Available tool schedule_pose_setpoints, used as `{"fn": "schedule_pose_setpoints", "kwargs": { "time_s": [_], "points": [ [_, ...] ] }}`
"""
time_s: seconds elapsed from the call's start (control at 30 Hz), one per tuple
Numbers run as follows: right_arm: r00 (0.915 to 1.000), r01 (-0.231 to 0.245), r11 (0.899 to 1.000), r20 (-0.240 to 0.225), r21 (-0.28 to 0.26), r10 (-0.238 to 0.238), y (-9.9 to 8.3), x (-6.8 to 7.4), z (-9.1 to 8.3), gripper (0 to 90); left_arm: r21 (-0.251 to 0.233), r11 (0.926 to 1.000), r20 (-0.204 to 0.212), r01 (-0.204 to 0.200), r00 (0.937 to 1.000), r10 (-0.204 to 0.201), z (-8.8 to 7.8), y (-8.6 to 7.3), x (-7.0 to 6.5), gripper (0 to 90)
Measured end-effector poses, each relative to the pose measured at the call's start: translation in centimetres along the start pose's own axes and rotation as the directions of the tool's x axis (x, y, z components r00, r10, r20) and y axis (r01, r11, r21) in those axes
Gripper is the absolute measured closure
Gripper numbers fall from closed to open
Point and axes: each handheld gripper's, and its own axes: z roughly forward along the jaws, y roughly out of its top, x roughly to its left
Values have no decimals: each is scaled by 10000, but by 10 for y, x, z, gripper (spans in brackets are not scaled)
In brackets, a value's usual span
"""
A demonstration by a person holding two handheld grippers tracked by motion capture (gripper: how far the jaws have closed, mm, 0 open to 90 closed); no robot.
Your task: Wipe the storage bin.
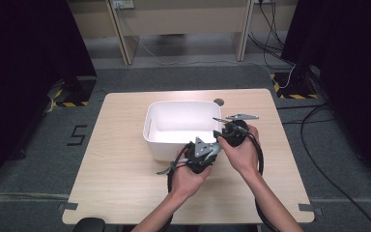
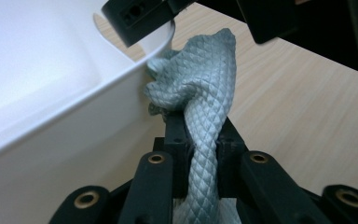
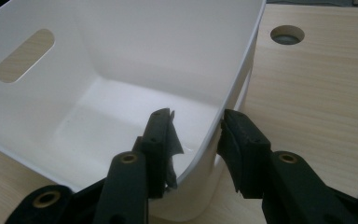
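Note:
A white plastic bin stands in the middle of the wooden table. My left gripper is shut on a grey-green cloth with a diamond weave, which bunches up against the outside of the bin's wall near its corner. In the high view the left gripper sits at the bin's near right corner. My right gripper is open and straddles the bin's rim, one jaw inside and one outside, with a gap between the inner pad and the wall. It is just behind the left one.
The bin has a slot handle in its far wall and nothing on its floor. A round cable hole lies in the table behind the bin. Cables trail from both grippers. Grey floor and dark curtains surround the table.

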Motion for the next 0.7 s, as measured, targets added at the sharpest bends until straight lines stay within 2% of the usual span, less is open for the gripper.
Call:
{"fn": "schedule_pose_setpoints", "kwargs": {
  "time_s": [0.1,0.17,0.23,0.27,0.33,0.43,0.53,0.57,0.6,0.67,0.7],
  "points": [
    [10000,-19,10000,0,40,19,0,-1,0,617,-161,9996,-251,253,9994,-257,-24,-15,13,790],
    [10000,-9,10000,12,75,9,1,-1,-1,613,-363,9976,-568,586,9965,-606,-50,-29,31,790],
    [10000,49,9999,70,133,-50,2,-1,-1,614,-496,9955,-1074,810,9905,-859,-76,-42,50,791],
    [10000,17,9999,84,139,-18,3,-1,-1,616,-506,9942,-1362,948,9855,-1009,-89,-49,61,790],
    [10000,-9,9997,93,225,7,4,-2,0,629,-620,9907,-2062,1212,9696,-1315,-114,-61,83,790],
    [9999,-124,9991,-40,414,126,7,-3,1,675,-912,9809,-2907,1720,9375,-1914,-147,-79,117,790],
    [9997,-239,9982,-8,558,240,10,-5,1,703,-1203,9728,-3510,1980,9081,-2283,-170,-89,140,788],
    [9996,-264,9976,55,639,261,11,-4,1,713,-1278,9709,-3607,2025,9024,-2356,-175,-90,145,788],
    [9997,-234,9974,81,680,229,12,-4,2,729,-1370,9689,-3620,2059,9001,-2425,-179,-91,150,787],
    [9997,-18,9969,234,792,0,15,-3,2,781,-1654,9627,-3483,2143,9005,-2603,-183,-90,155,785],
    [9995,-18,9963,304,862,-8,17,-3,2,802,-1680,9628,-3518,2119,8995,-2593,-184,-89,157,785]
  ]
}}
